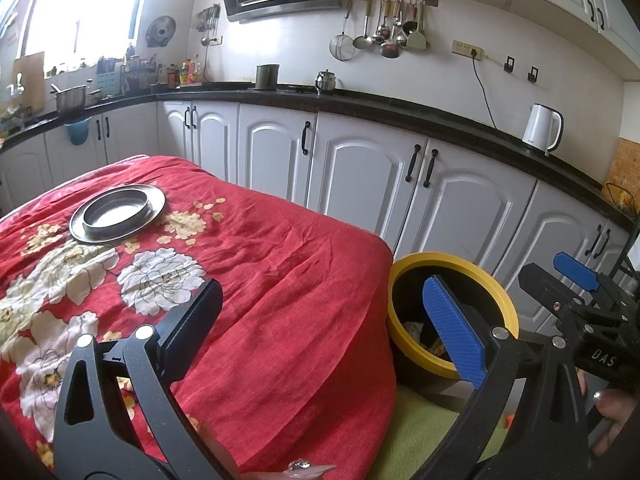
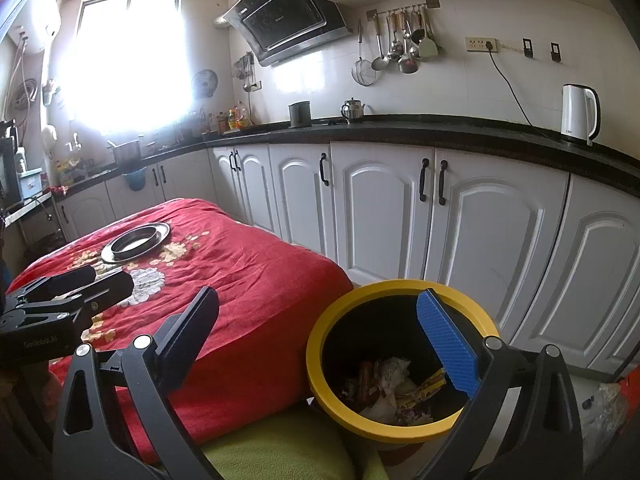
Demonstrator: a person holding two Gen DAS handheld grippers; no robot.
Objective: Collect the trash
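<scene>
A black bin with a yellow rim (image 2: pixel 400 286) stands on the floor by the table's right corner. Crumpled paper and wrappers (image 2: pixel 394 380) lie at its bottom. My right gripper (image 2: pixel 320 332) hangs open over the bin's mouth, its blue pad (image 2: pixel 448 344) above the opening, and holds nothing. My left gripper (image 1: pixel 324 320) is open and empty over the right edge of the red floral tablecloth (image 1: pixel 280 248). The bin (image 1: pixel 452 264) lies just past its blue pad (image 1: pixel 452 328). The right gripper (image 1: pixel 544 268) shows at the far right of the left wrist view.
A round metal dish (image 1: pixel 116 212) sits at the table's far side. A green cushion (image 2: pixel 280 448) lies below the table edge beside the bin. White cabinets (image 2: pixel 380 208) under a black counter run behind. A white kettle (image 2: pixel 580 114) stands there. A hand (image 1: pixel 612 412) grips the right handle.
</scene>
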